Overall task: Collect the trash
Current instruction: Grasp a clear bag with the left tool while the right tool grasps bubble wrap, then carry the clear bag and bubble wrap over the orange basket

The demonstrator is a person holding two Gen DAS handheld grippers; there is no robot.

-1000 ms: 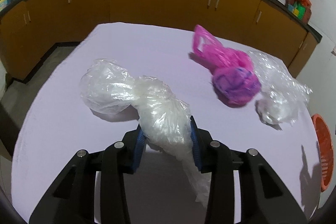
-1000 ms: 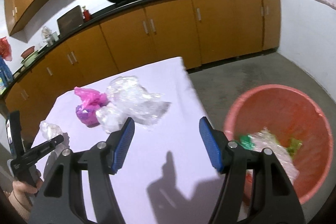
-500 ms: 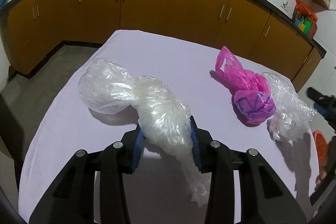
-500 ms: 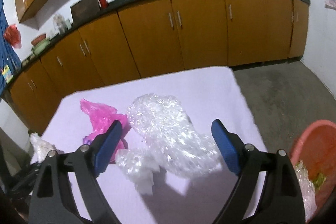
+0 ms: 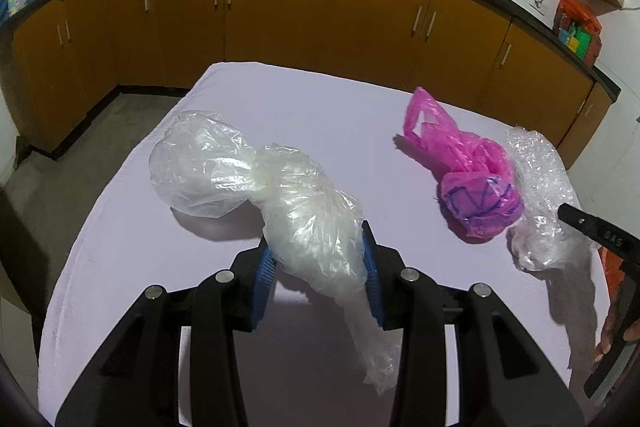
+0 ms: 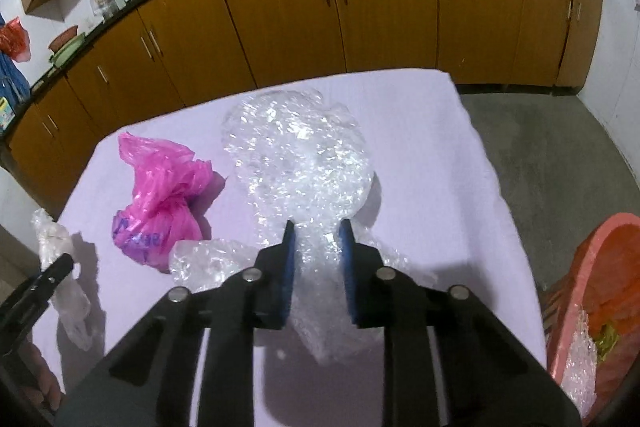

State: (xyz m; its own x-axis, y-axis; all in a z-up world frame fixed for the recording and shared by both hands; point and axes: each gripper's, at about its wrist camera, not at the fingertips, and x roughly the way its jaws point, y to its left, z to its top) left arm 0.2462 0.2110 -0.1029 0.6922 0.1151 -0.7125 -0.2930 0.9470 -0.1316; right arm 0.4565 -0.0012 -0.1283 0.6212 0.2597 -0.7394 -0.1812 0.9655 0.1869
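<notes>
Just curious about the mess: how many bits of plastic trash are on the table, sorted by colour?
Clear plastic bag: 1
Clear bubble wrap: 1
Pink plastic bag: 1
Total: 3 pieces on the table; two clear, one pink.

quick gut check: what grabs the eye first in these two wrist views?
The pink plastic bag, knotted and scrawled with blue, pops against the pale lilac tablecloth mid-table. Then the two catches: the left gripper pinches a clear plastic bag, while the right gripper is closing on crumpled bubble wrap nearer the table's right edge. An orange-red bin waits on the floor beside that edge.
</notes>
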